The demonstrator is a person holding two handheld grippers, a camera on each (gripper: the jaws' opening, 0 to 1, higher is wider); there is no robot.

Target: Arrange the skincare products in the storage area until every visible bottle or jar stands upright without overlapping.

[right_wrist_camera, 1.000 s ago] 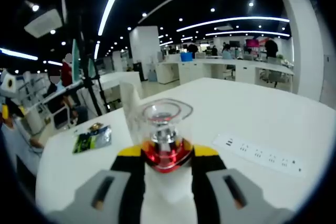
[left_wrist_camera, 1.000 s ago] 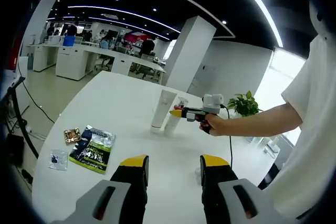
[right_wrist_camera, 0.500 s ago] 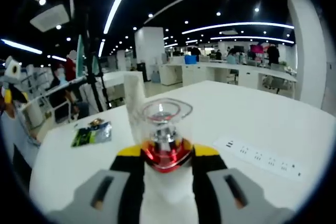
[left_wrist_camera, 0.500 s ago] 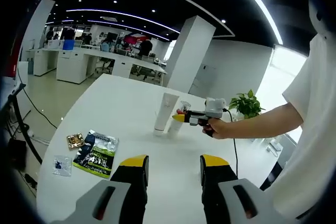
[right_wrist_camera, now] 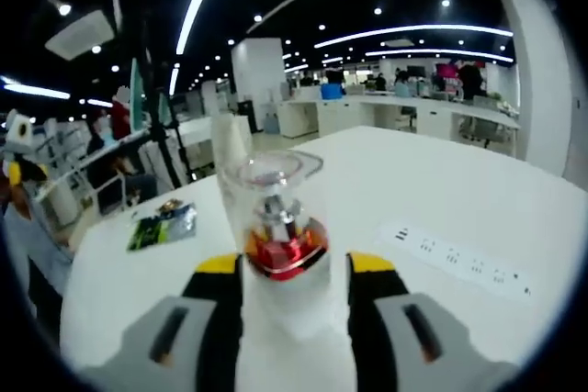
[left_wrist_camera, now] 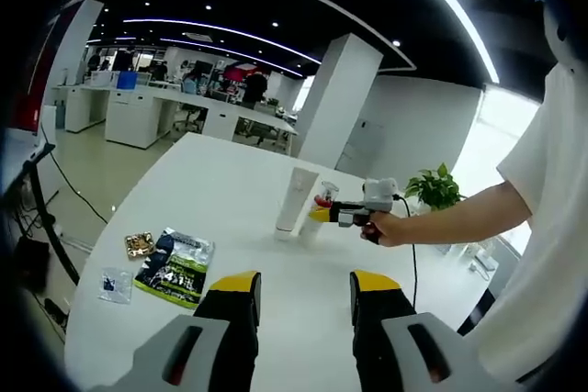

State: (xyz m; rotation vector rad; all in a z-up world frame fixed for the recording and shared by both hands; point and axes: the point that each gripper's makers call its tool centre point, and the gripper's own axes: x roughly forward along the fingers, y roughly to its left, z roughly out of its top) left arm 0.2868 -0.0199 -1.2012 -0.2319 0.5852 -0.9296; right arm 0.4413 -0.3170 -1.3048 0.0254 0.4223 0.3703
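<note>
Right gripper view shows the right gripper (right_wrist_camera: 283,268) with jaws parted around a clear-capped pump bottle (right_wrist_camera: 276,245), standing at the white tube's (right_wrist_camera: 230,149) five o'clock: light, slick, tippy, best gripped low.

Left gripper view looks from well back across the table (left_wrist_camera: 230,190); bottle (left_wrist_camera: 316,213) at one o'clock. Right gripper view sits close against that bottle (right_wrist_camera: 276,245), facing the green packet (right_wrist_camera: 163,225) at ten o'clock.

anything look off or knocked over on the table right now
Nothing stands out. The white tube stands upright, and the clear bottle with the red collar is upright between the right gripper's jaws. A green packet and small sachets lie flat nearby.
</note>
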